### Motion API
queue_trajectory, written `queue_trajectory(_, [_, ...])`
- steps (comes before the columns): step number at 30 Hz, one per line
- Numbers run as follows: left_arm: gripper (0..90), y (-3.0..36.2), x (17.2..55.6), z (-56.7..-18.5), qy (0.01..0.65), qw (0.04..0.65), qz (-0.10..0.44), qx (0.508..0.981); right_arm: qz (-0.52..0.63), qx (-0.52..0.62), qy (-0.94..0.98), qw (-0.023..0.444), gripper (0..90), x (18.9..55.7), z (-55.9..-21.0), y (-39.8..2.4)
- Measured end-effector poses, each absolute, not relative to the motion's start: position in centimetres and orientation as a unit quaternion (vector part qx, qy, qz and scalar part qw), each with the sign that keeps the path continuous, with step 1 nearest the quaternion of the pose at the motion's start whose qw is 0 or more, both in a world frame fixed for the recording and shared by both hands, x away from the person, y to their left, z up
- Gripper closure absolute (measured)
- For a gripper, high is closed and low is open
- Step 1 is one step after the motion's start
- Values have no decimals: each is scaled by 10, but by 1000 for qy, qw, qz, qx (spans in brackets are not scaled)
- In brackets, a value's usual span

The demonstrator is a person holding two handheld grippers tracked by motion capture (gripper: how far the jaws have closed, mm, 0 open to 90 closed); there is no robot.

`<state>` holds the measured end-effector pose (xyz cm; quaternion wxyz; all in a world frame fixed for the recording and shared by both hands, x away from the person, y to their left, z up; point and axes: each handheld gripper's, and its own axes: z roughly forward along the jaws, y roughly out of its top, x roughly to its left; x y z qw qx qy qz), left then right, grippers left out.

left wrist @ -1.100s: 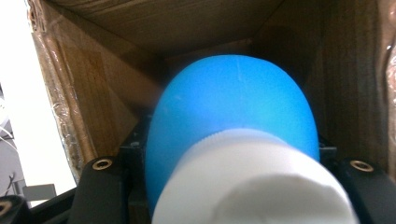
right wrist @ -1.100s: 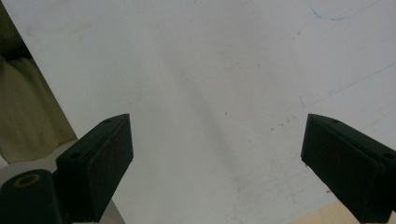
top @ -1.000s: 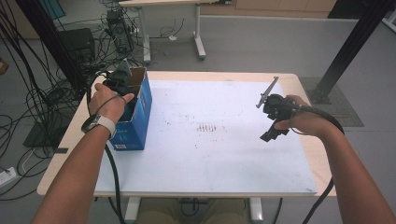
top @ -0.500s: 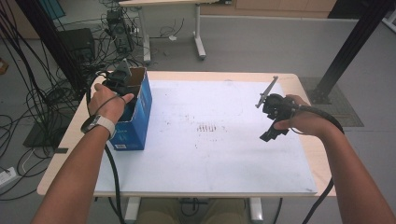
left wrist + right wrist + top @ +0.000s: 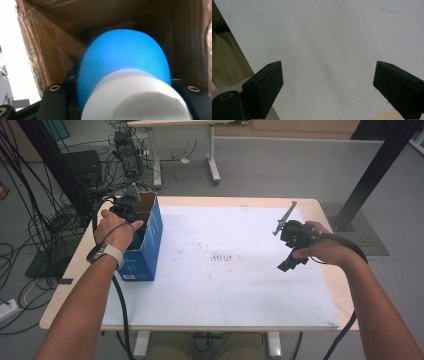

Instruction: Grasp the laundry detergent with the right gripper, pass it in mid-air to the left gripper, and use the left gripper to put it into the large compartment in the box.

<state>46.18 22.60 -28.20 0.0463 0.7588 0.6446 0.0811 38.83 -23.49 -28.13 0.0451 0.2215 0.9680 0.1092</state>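
High view, one blue box, one left gripper fingers pinching one blue bottle, one right gripper fingers spread.

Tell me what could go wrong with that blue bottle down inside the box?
The left gripper is shut on the blue bottle inside the cardboard box. The brown walls sit close around the bottle, so it might catch on them as it moves. The bottle's side is round and smooth, so it might slip from the jaws. The right gripper is open over the white table sheet, too far off to help.
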Motion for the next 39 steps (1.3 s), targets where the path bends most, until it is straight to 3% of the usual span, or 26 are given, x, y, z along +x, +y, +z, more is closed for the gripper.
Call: queue_trajectory(39, [382, 226, 461, -282, 643, 49, 84, 760, 106, 222, 968, 43, 91, 387, -282, -233])
